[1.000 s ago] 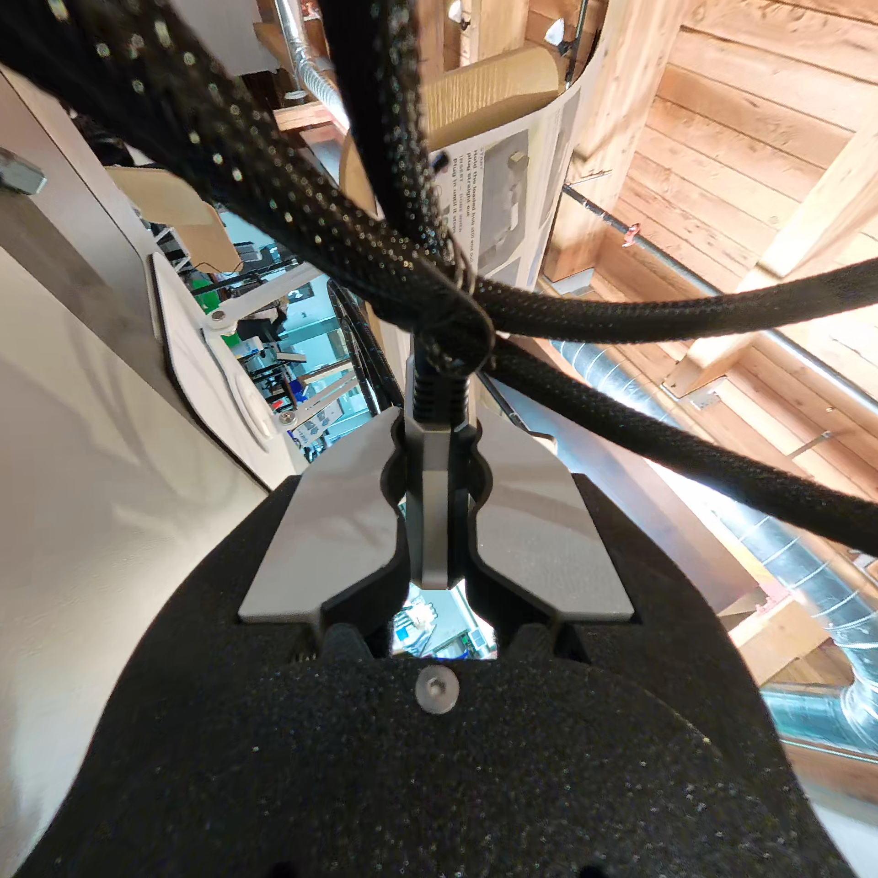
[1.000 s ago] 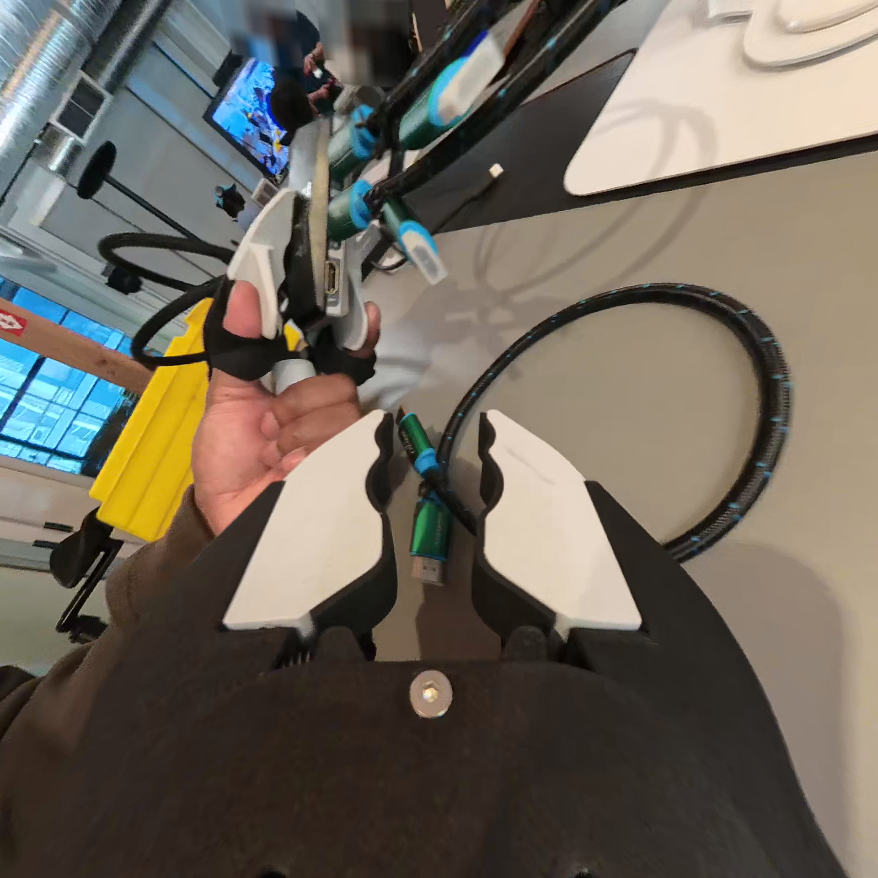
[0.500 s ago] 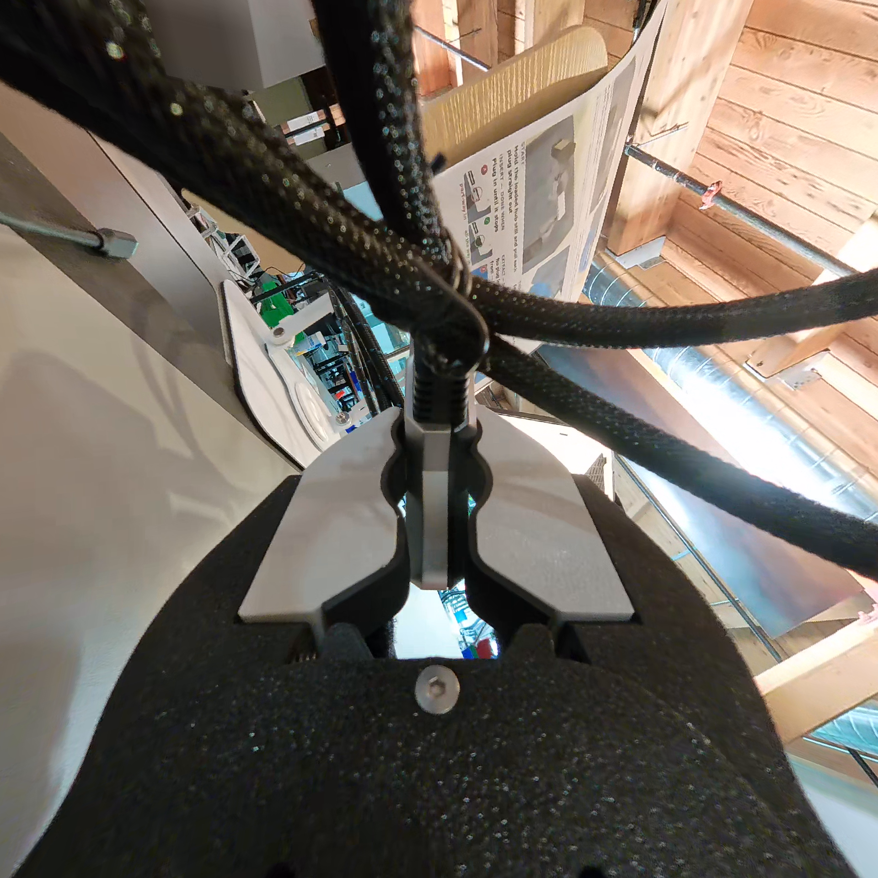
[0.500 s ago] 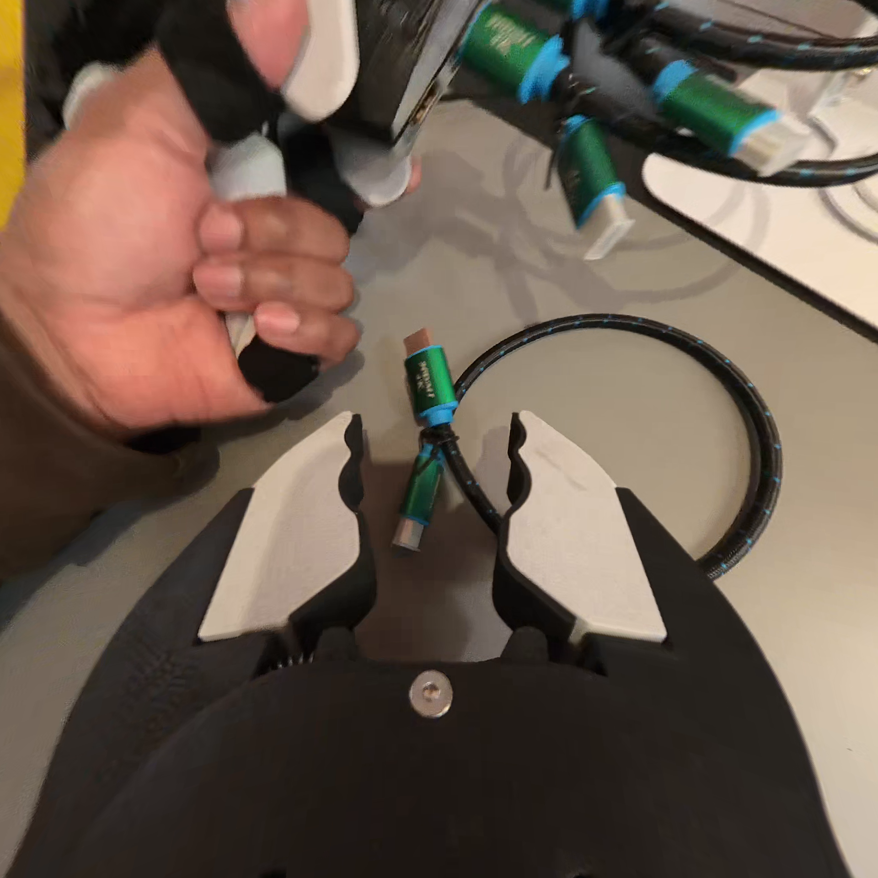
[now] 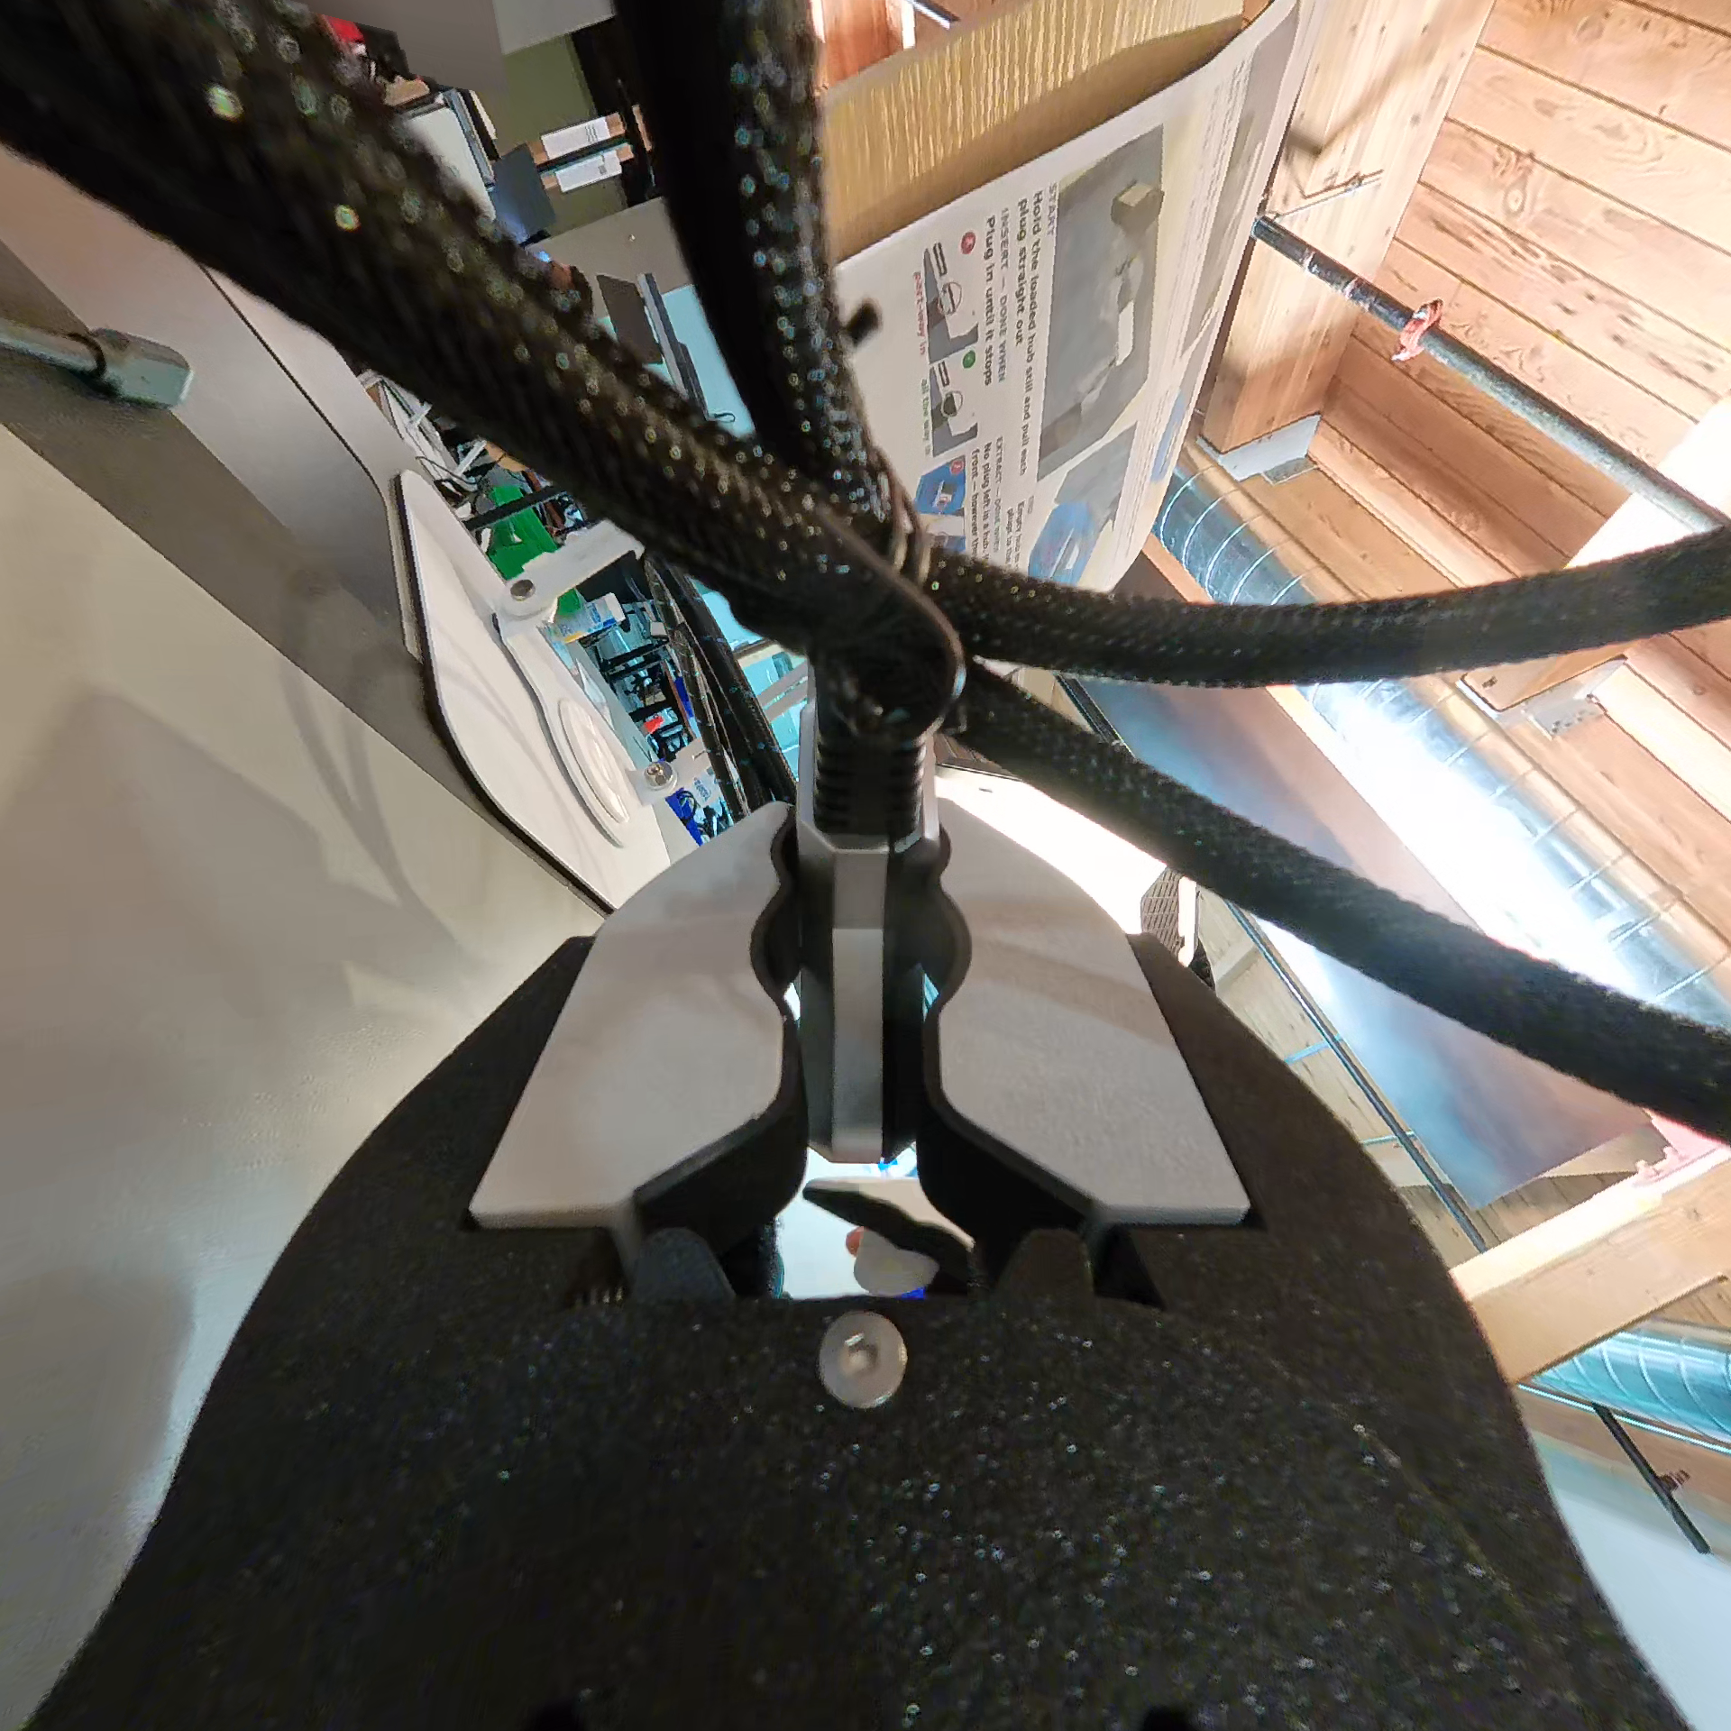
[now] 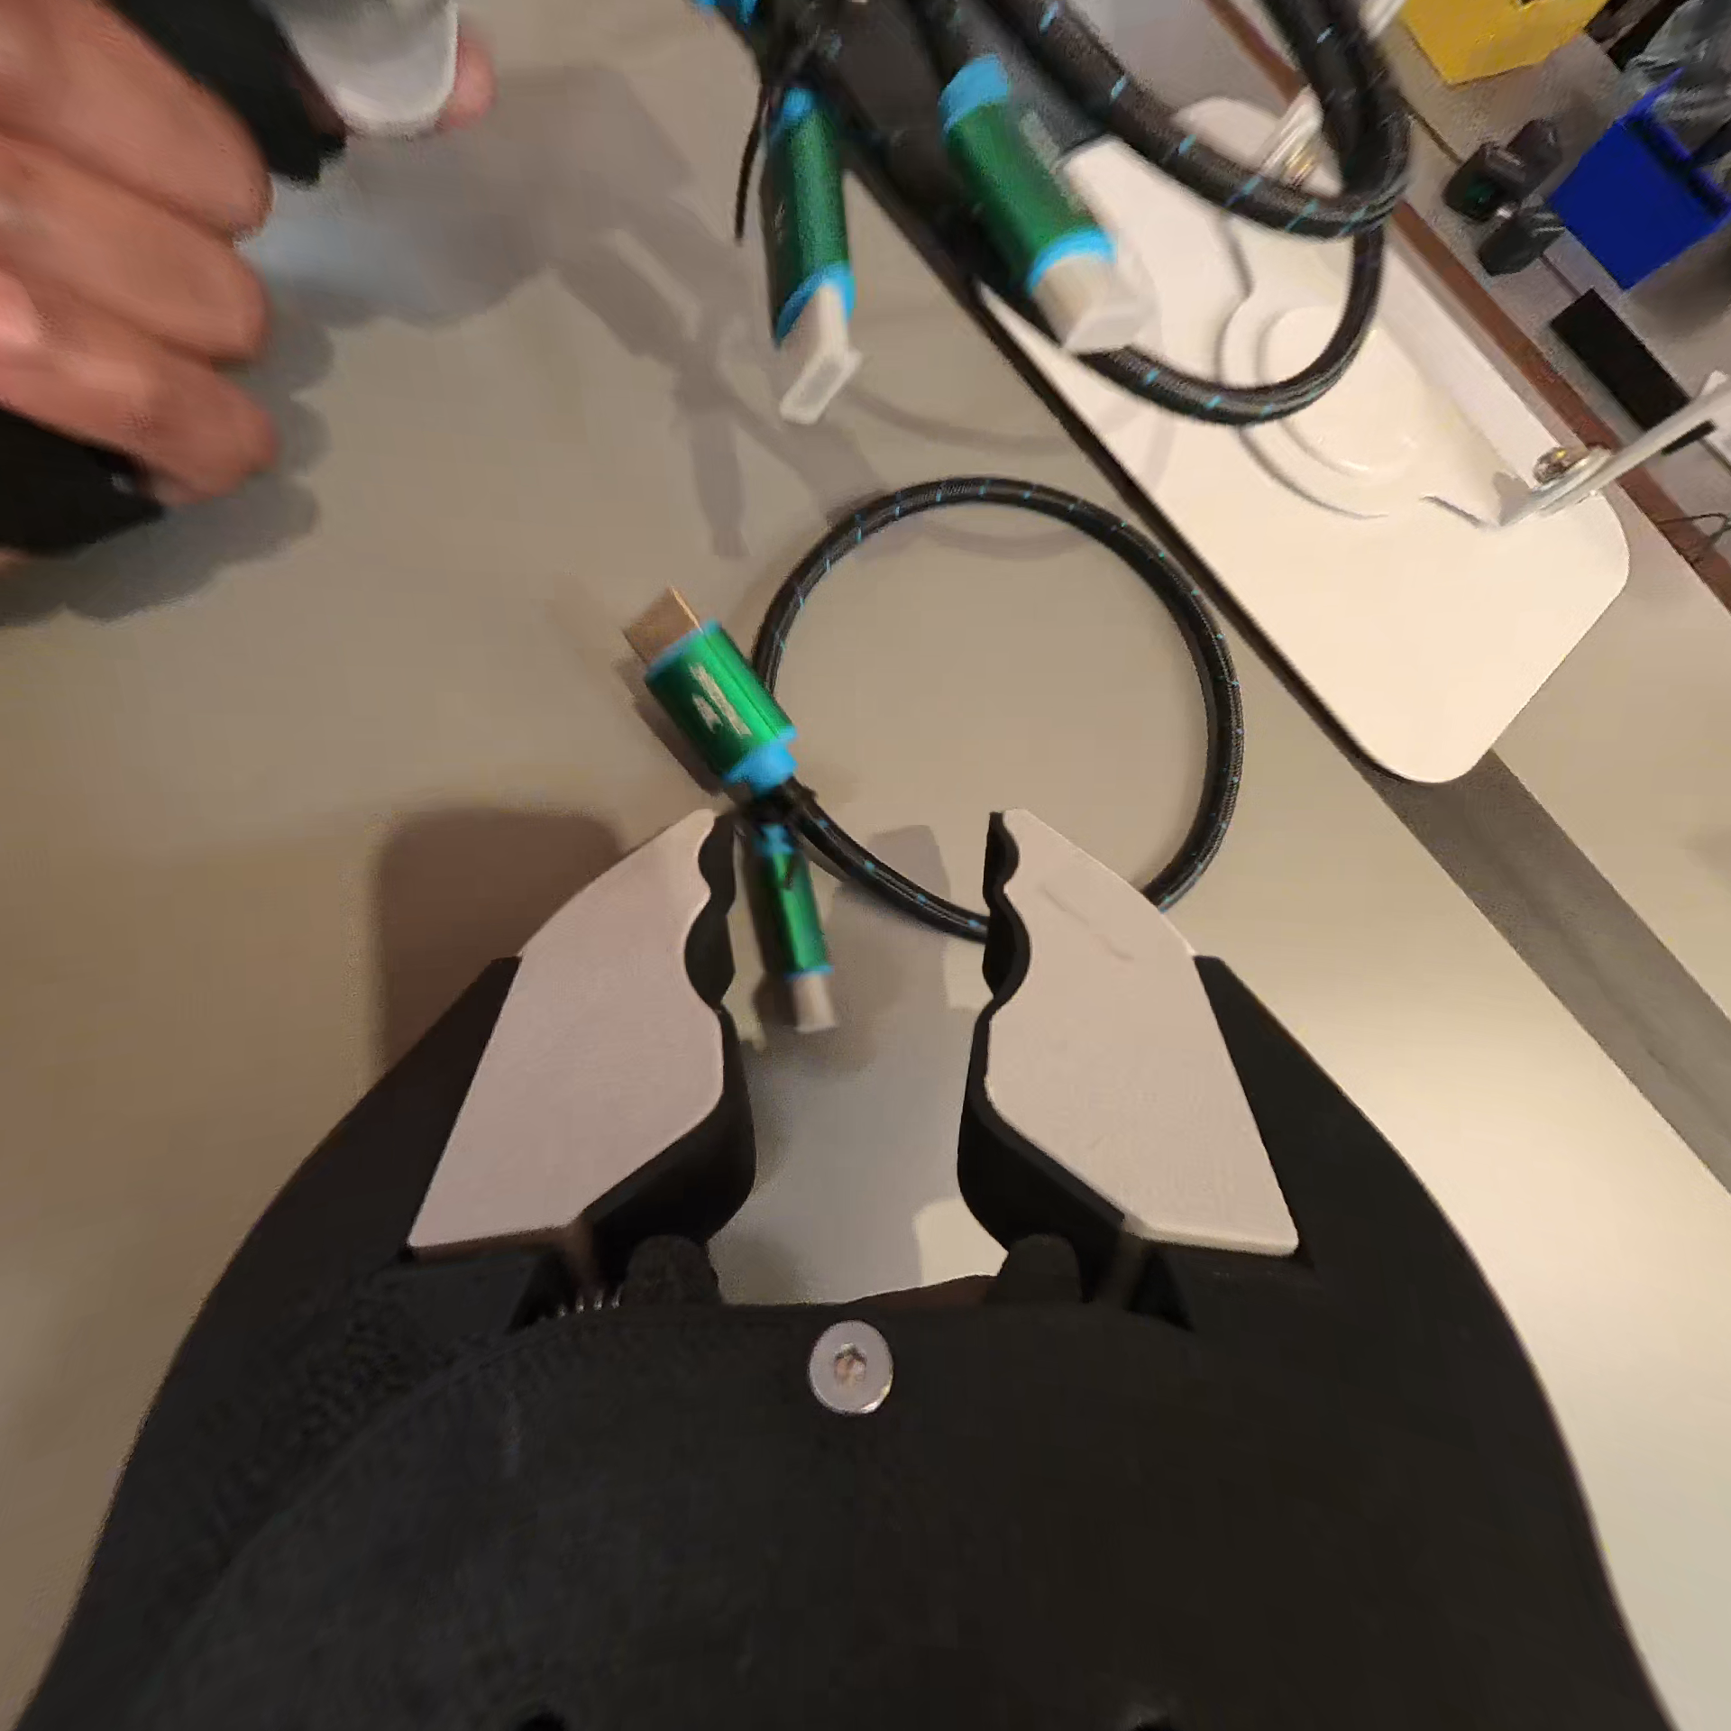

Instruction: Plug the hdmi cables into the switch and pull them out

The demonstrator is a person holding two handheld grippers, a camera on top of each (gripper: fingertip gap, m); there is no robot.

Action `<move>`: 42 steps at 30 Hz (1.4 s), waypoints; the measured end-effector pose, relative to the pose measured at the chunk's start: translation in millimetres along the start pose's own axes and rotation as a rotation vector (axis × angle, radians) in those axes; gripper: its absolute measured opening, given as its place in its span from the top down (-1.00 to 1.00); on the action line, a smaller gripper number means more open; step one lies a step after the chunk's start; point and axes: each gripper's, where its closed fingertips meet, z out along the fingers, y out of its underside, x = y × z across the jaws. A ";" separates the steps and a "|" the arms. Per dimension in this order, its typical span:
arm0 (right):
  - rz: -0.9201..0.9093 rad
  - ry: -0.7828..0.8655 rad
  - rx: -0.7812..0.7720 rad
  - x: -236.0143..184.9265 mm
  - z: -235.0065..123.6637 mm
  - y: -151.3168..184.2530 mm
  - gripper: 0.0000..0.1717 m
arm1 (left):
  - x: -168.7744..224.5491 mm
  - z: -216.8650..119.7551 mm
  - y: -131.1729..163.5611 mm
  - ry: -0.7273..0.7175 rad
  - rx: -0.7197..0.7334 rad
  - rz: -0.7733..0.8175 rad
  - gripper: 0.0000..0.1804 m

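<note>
Beige worktop (image 6: 281, 843) lies under your right hand-held gripper (image 6: 848, 824), spread wide over a looped cable (image 6: 1208, 749); your left hand-held gripper (image 5: 852, 843) clamps a grey adapter (image 5: 848, 983).

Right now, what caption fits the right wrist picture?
Open hand-held gripper over a looped black cable with green plugs on a grey table.

A white stand base (image 6: 1349, 525), blue box (image 6: 1639, 201) and instruction poster (image 5: 1058, 337).

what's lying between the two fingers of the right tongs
In the right wrist view, a green plug of the looped black braided cable lies on the table between the open right tongs, unpinched.
</note>
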 end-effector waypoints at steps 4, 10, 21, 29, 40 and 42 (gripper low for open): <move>0.117 -0.144 0.107 -17.2 -11.4 -22.1 0.43 | 0.5 1.8 3.2 0.001 -0.012 0.004 0.76; 0.111 -0.233 0.099 -40.5 -9.5 -23.9 0.42 | 0.3 2.4 4.5 -0.003 -0.017 0.007 0.76; 0.296 -0.332 0.126 -69.0 -15.3 -39.6 0.41 | -1.1 3.4 2.9 -0.006 -0.020 -0.020 0.76; 0.029 0.037 0.227 -38.0 -22.8 -21.4 0.41 | -1.8 6.7 10.0 0.007 -0.064 -0.068 0.76; -0.385 0.116 0.216 -24.7 -3.6 -11.8 0.52 | -5.6 15.2 34.4 -0.026 -0.167 -0.069 0.75; -0.395 0.146 0.204 -16.5 1.4 -14.0 0.52 | -5.8 15.2 34.4 -0.028 -0.166 -0.067 0.75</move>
